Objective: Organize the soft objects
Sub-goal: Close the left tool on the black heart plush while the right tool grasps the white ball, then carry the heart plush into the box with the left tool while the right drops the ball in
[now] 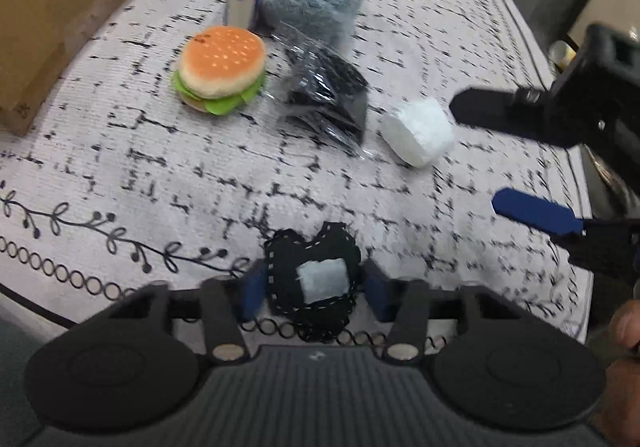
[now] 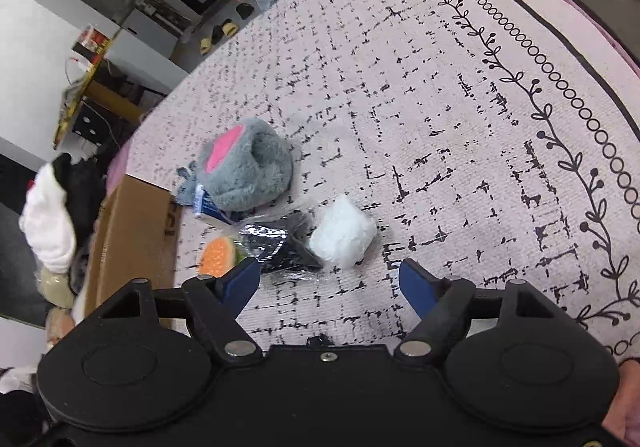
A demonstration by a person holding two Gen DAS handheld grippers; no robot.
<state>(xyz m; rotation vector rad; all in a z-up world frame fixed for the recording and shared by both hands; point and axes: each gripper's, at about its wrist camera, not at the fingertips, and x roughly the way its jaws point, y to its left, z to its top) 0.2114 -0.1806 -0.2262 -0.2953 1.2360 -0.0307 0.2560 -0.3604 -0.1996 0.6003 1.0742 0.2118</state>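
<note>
The black felt heart point(image 1: 314, 281) lies on the tabletop point(image 1: 200, 175) squarely between the left gripper point(image 1: 314, 287)'s half-closed jaws – pads flanking, not visibly pressing – while the white fluffy roll point(image 2: 343, 232) sits at twelve o'clock beyond the right gripper point(image 2: 330, 279)'s empty, open jaws.

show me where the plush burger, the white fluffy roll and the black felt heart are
plush burger point(image 1: 221, 67), left wrist view, on the orange bun top
white fluffy roll point(image 2: 343, 232), right wrist view, middle of its side
black felt heart point(image 1: 316, 279), left wrist view, on its grey patch
</note>
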